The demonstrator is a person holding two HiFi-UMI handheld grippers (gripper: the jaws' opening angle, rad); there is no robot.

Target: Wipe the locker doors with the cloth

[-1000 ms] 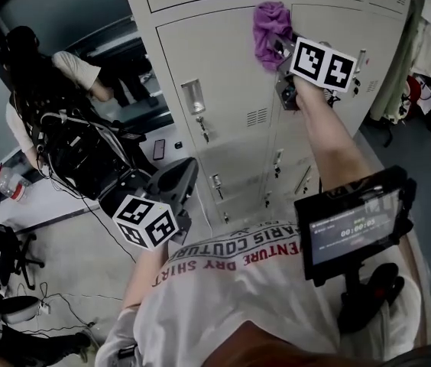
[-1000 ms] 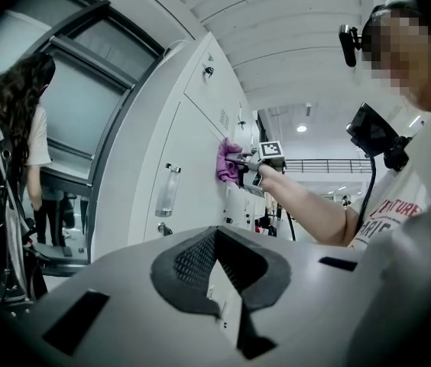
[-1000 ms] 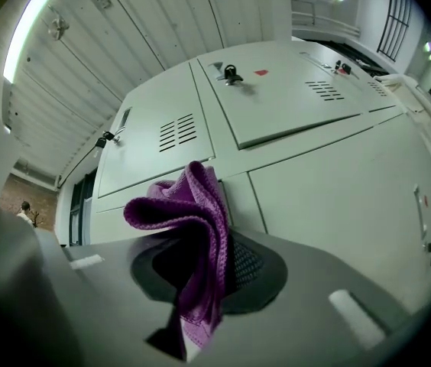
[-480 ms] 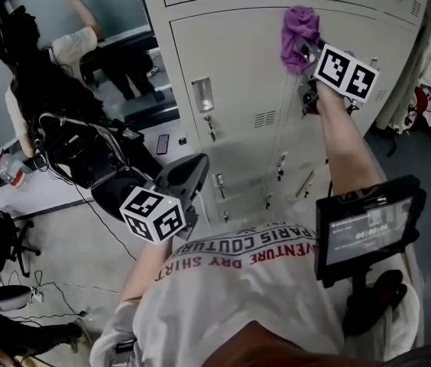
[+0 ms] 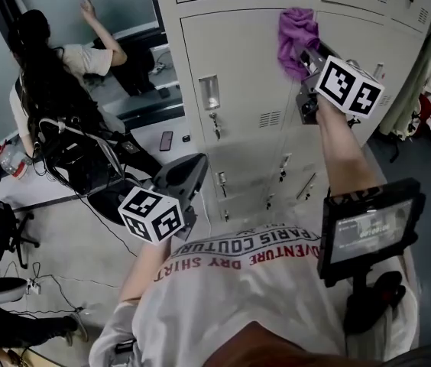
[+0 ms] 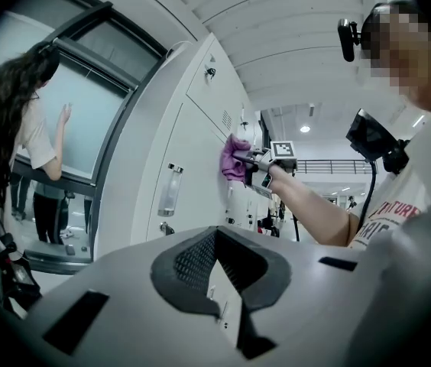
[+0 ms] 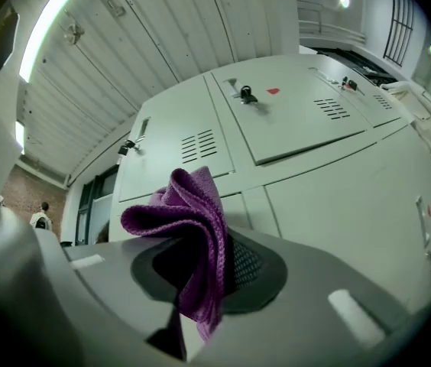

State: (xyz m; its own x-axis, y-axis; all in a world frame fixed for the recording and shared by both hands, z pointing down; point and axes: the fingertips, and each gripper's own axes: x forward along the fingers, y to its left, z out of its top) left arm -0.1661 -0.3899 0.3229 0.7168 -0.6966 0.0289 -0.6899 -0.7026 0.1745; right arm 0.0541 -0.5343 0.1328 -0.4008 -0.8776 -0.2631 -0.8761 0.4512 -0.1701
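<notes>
Cloth (image 5: 296, 37), soft and light, best pinched mid-bunch: our right gripper (image 5: 302, 58) clamps it against the locker door (image 5: 238, 60); left gripper (image 5: 182, 177) hangs near, jaws apart, empty.

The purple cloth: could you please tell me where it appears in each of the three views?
Head view: the cloth is at the upper right, up against the locker doors.
Left gripper view: small, just right of centre, at the end of the outstretched arm.
Right gripper view: dead centre, pinched in the right claw.
Shared landmark: the pale locker doors behind the cloth.
</notes>
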